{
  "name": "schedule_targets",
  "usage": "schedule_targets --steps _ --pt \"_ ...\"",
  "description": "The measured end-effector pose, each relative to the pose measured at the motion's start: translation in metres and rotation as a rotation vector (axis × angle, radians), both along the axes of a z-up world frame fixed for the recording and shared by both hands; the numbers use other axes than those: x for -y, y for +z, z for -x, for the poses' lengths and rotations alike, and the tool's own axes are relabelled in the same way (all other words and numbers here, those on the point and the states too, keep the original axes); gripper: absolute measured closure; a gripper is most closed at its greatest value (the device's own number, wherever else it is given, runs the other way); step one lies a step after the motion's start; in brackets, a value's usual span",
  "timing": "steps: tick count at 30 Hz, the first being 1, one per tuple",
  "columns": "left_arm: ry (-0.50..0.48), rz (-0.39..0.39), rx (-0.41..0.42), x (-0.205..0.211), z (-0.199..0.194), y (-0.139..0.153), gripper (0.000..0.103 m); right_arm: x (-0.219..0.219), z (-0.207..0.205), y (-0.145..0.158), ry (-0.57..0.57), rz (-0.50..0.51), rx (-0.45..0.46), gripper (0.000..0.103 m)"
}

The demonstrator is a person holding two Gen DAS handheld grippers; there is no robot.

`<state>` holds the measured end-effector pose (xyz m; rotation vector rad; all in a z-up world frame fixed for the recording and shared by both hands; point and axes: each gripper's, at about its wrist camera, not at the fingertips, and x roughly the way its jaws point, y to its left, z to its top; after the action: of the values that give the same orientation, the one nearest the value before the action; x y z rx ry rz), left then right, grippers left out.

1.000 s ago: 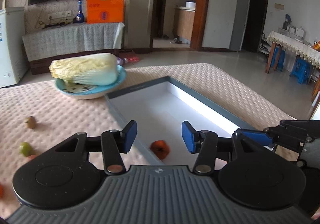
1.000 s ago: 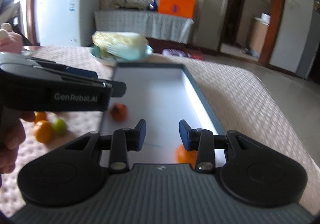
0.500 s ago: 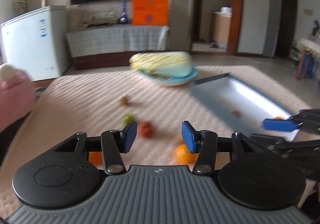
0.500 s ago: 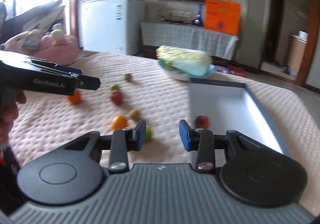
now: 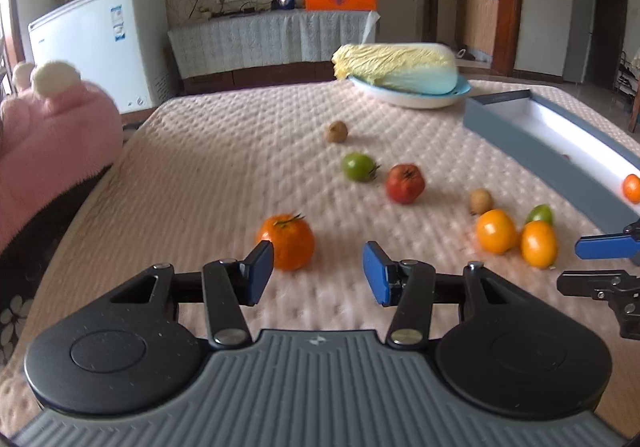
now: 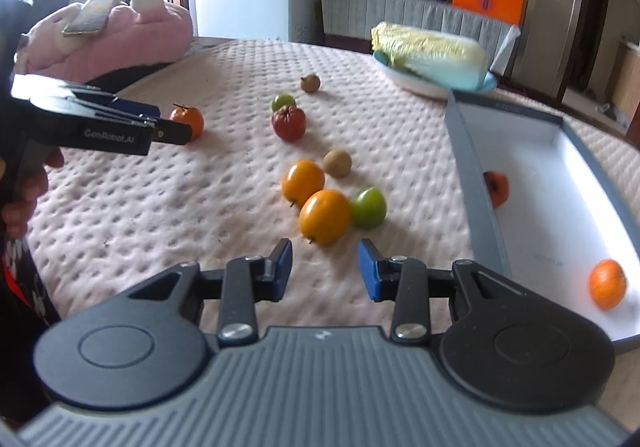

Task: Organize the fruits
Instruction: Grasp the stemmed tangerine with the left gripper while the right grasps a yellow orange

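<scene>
Partly, the tray (image 5: 532, 135) wall hides a red fruit (image 6: 497, 188).

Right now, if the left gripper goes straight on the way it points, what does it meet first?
Probably the orange tangerine just beyond the left gripper, though it sits off-centre near one finger; otherwise bare tablecloth.

My left gripper (image 5: 318, 273) hangs with jaws apart and empty; an orange tangerine (image 5: 286, 241) sits at 11 o'clock from it, two yellow-orange fruits (image 5: 516, 237) at 3 o'clock, grey tray (image 5: 532, 143) at 2 o'clock.
</scene>
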<state>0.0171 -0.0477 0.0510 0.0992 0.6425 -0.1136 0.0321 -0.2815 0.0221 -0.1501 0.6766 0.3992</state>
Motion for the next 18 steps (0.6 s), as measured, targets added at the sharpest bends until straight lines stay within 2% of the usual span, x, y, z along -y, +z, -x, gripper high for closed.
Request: schedule_targets --steps 3,5,7,12,15,18 --pt "0.008 0.020 0.005 -0.004 -0.006 -0.004 0.047 -0.004 -0.009 -0.005 -0.025 -0.005 -0.025 0.064" --pt "0.024 0.027 -0.021 -0.006 -0.012 -0.009 0.047 -0.005 -0.014 -0.007 -0.041 -0.017 -0.038 0.064" --pt "0.018 0.035 0.000 -0.006 -0.014 -0.010 0.047 -0.006 -0.018 -0.008 -0.051 -0.027 -0.036 0.064" --pt "0.024 0.057 -0.015 -0.008 -0.026 -0.016 0.047 -0.011 -0.025 -0.010 -0.066 -0.031 -0.022 0.063" --pt "0.024 0.060 -0.024 -0.007 -0.031 -0.017 0.051 -0.014 -0.029 -0.010 -0.068 -0.028 -0.013 0.063" --pt "0.029 0.059 -0.029 -0.007 -0.032 -0.018 0.058 -0.016 -0.033 -0.010 -0.070 -0.030 -0.011 0.063"
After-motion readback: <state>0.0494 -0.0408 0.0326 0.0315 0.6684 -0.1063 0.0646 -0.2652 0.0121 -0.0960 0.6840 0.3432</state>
